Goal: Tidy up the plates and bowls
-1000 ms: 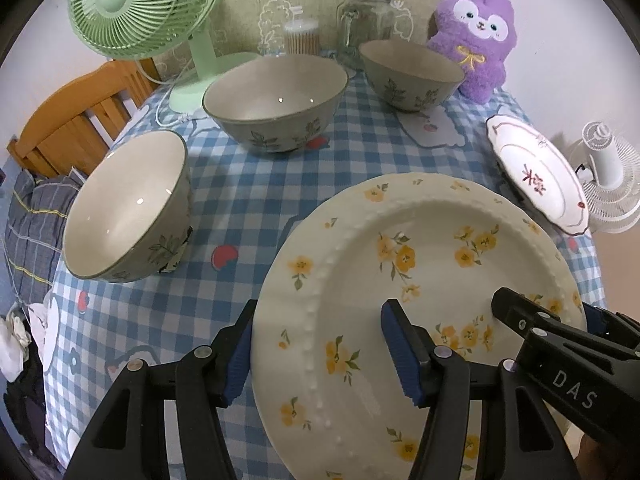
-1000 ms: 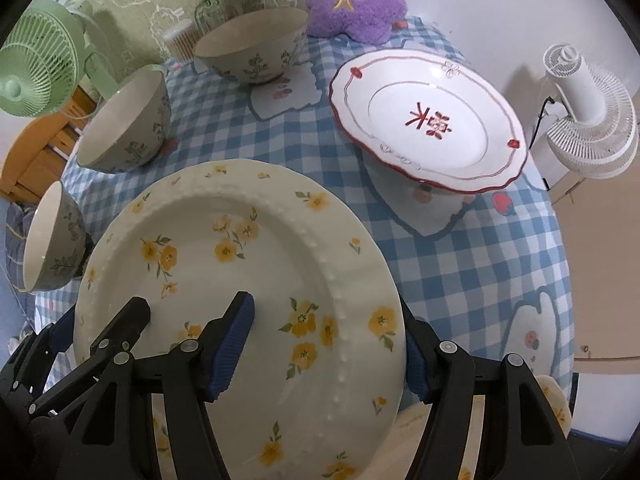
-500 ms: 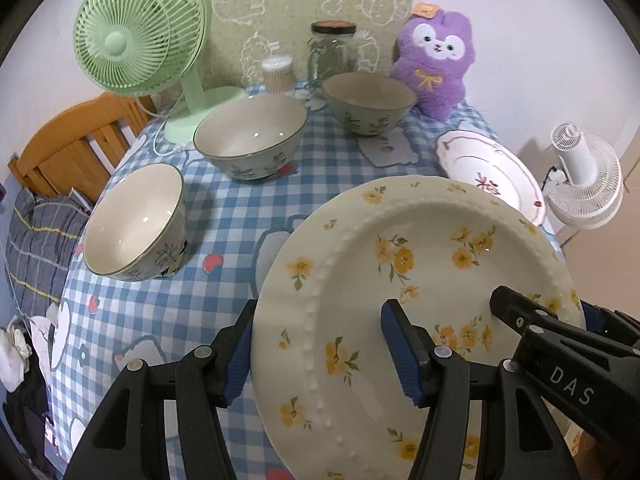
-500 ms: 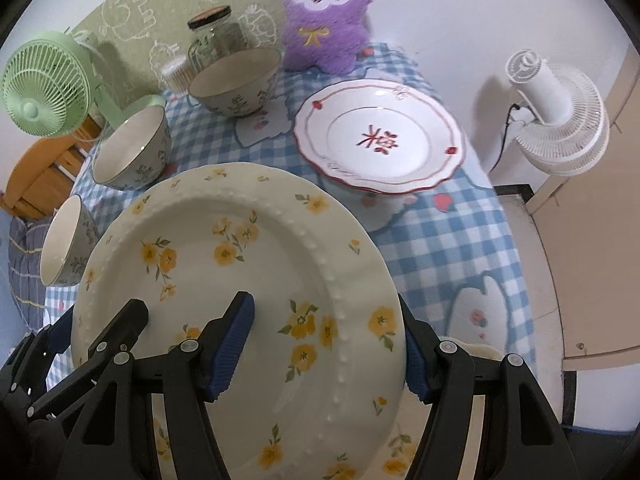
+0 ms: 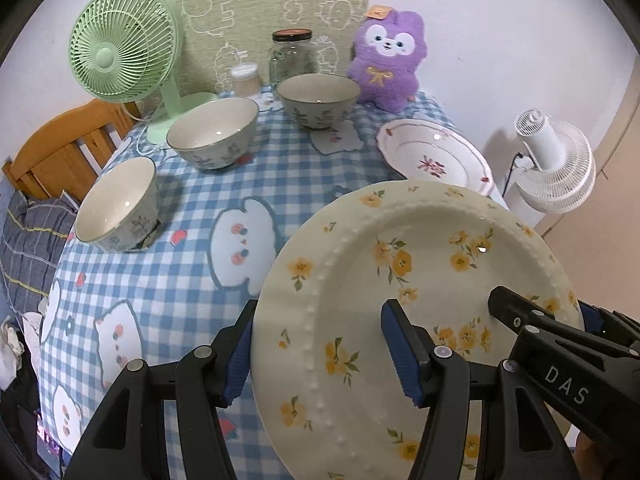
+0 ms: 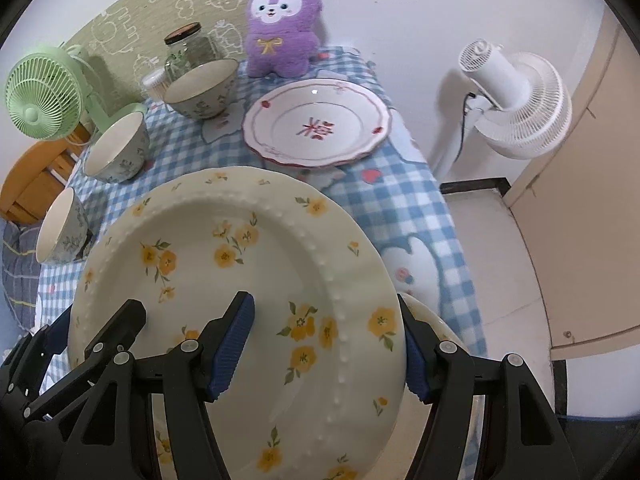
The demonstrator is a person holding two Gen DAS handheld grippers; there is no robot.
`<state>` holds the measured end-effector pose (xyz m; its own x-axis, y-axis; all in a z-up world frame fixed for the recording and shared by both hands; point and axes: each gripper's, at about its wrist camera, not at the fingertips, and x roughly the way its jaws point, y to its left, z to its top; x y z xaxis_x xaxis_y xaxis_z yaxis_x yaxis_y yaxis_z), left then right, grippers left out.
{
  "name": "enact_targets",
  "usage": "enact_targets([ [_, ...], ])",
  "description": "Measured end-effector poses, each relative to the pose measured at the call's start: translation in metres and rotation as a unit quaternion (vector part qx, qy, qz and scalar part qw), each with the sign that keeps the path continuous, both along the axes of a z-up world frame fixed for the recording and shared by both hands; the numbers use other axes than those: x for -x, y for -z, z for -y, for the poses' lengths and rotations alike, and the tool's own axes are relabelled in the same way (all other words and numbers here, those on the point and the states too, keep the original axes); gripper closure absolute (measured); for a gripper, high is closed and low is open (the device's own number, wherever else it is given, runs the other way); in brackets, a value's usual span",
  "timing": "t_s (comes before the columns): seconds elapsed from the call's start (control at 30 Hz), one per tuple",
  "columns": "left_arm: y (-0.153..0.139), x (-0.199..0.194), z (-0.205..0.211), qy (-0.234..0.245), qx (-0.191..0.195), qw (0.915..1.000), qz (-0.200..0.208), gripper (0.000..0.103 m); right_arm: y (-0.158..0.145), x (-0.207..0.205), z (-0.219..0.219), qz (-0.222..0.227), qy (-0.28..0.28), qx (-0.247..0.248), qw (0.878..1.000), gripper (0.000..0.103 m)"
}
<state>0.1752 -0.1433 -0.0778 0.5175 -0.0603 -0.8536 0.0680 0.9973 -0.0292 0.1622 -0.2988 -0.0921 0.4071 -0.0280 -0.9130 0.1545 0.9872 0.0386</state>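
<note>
Two hand-held grippers, left (image 5: 320, 346) and right (image 6: 328, 342), tilted steeply downward, clamp the yellow-flowered plate's (image 5: 420, 280) opposite rims.

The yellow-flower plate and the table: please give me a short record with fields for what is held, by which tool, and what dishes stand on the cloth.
held item: yellow-flower plate, lifted above the table
left tool: clamps the plate's left rim
right tool: clamps the plate's right rim
bowls on the checked tablecloth: three, all upright and apart
other plate: red-trim plate, flat near the purple plush toy
below the held plate: edge of another flowered dish, unclear
</note>
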Motion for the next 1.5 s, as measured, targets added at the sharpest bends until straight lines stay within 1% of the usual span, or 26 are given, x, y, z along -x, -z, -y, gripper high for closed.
enact_targets([
  [0.27, 0.004, 0.024, 0.023, 0.006, 0.003, 1.0000, -0.005, 0.042, 0.004, 0.027, 0.020, -0.004, 0.006, 0.008, 1.000, 0.034],
  [0.67, 0.027, 0.054, 0.047, 0.015, 0.002, 0.9995, -0.029, 0.042, 0.026, 0.056, 0.041, -0.025, 0.012, 0.016, 0.999, 0.034],
  [0.93, 0.042, 0.061, 0.051, 0.016, 0.001, 0.9989, -0.045, 0.042, 0.039, 0.062, 0.043, -0.038, 0.011, 0.022, 0.999, 0.034],
  [1.27, 0.053, 0.064, 0.056, 0.019, 0.007, 0.9980, -0.061, 0.042, 0.047, 0.064, 0.047, -0.049, 0.017, 0.033, 0.998, 0.034],
  [1.5, 0.057, 0.064, 0.056, 0.016, 0.013, 0.9978, -0.064, 0.042, 0.048, 0.063, 0.046, -0.043, 0.019, 0.038, 0.998, 0.034],
])
